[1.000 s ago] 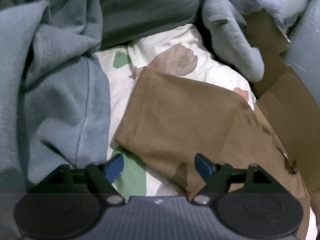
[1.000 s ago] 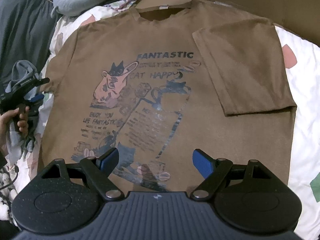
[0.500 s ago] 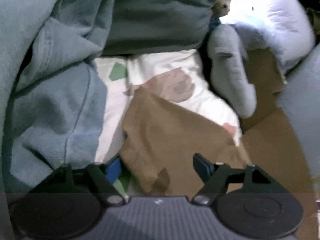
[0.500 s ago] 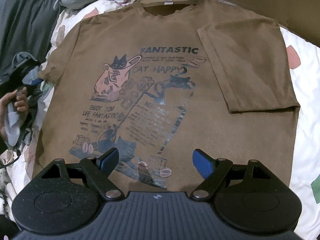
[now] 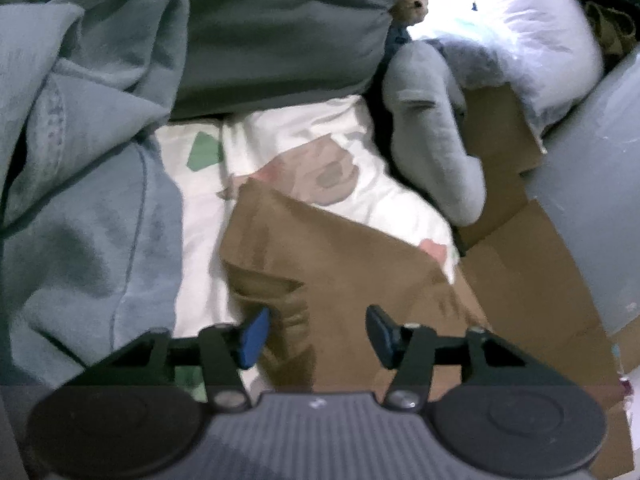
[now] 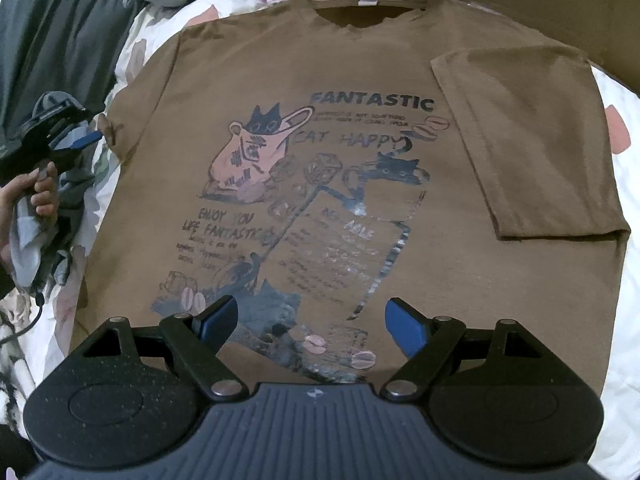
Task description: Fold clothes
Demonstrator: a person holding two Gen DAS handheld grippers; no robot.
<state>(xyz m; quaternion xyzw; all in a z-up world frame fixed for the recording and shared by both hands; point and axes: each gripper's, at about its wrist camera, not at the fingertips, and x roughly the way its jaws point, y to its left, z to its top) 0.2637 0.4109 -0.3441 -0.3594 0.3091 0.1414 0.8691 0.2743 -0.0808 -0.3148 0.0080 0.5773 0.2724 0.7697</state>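
A brown T-shirt with a cat print lies flat, front up, on a white patterned bedsheet. Its right sleeve is folded in over the chest. My right gripper is open and empty above the shirt's lower hem. My left gripper is open, its fingers on either side of the bunched edge of the left sleeve. In the right wrist view the left gripper sits at the tip of that sleeve, held by a hand.
A blue-grey sweatshirt is heaped left of the sleeve, with a dark grey garment behind. A grey neck pillow and a white pillow lie at the back. Cardboard borders the far side.
My left gripper has moved in onto the left sleeve, which now bunches between its fingers, and its jaws have narrowed. My right gripper has crept slightly forward over the hem.
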